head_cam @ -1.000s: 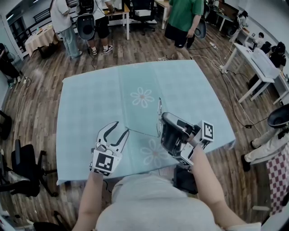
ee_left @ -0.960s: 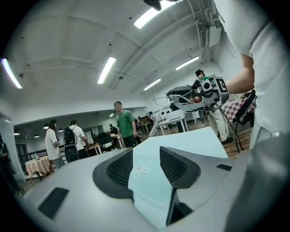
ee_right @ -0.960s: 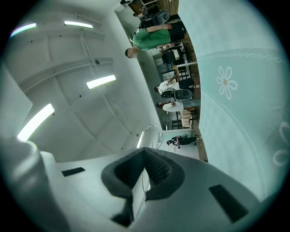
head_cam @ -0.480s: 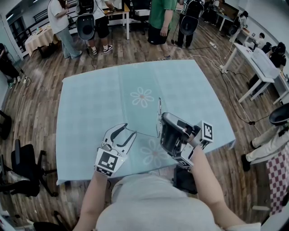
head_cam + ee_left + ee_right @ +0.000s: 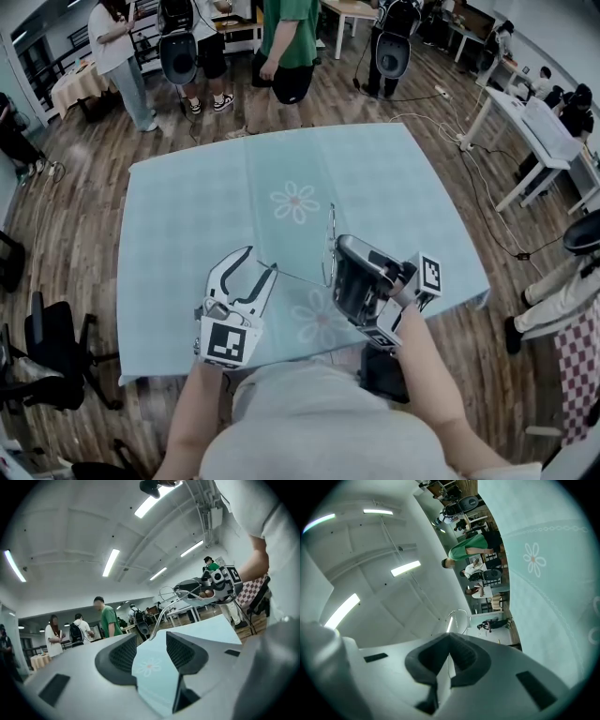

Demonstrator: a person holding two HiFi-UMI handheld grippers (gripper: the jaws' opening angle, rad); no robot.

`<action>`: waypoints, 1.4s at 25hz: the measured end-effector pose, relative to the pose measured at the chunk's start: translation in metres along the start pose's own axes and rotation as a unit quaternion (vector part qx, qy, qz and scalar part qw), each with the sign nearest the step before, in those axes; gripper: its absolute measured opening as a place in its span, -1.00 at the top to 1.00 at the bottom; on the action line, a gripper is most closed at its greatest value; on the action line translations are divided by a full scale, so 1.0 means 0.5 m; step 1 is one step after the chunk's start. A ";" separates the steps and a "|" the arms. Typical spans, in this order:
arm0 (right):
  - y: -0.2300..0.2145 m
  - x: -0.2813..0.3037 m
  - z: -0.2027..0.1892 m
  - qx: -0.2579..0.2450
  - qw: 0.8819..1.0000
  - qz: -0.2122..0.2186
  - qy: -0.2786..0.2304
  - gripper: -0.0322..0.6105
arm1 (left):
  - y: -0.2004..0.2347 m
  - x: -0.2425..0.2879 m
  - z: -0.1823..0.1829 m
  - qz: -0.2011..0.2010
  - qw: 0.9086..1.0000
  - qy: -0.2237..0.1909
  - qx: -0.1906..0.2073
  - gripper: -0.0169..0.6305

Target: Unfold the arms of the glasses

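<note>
Open cloth is offered by the table (image 5: 187, 206) toward its far edge. Near the front edge the glasses (image 5: 330, 230) are clamped by the right gripper (image 5: 336, 255). One arm (image 5: 300, 277) is stretched to the left gripper (image 5: 260, 262), whose jaws have just been opening, its tip unpressed between them.

The tablecloth (image 5: 187, 216) looks matt and soft. Above it, the glasses (image 5: 330, 234) are thin shiny metal wire with clear lenses. The floor (image 5: 84, 178) around the tablecloth is faintly glossy wood planks.
</note>
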State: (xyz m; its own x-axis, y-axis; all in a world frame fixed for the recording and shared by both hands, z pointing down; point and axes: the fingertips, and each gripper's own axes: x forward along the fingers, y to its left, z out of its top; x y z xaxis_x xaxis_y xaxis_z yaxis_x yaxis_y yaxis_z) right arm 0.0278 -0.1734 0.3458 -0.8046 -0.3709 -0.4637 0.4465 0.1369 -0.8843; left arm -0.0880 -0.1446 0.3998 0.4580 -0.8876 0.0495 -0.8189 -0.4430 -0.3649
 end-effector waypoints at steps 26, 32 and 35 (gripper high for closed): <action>-0.020 -0.011 -0.005 -0.079 0.994 -0.067 0.040 0.87 | -0.016 0.004 0.100 0.049 0.931 -0.049 0.357 0.85; -0.022 -0.016 -0.014 -0.115 0.987 -0.092 0.063 0.87 | -0.019 0.007 0.105 0.046 0.935 -0.043 0.348 0.85; -0.020 -0.011 -0.010 -0.114 0.988 -0.088 0.059 0.87 | -0.016 0.015 0.089 0.036 0.945 -0.026 0.325 0.85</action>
State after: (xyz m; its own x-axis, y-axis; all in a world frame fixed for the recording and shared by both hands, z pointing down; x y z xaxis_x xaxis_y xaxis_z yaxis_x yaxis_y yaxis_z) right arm 0.0256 -0.1682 0.3568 -0.9080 -0.2995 -0.2931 0.2066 0.2887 -0.9349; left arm -0.0627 -0.1420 0.3618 0.4394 -0.8975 -0.0380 -0.4714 -0.1944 -0.8602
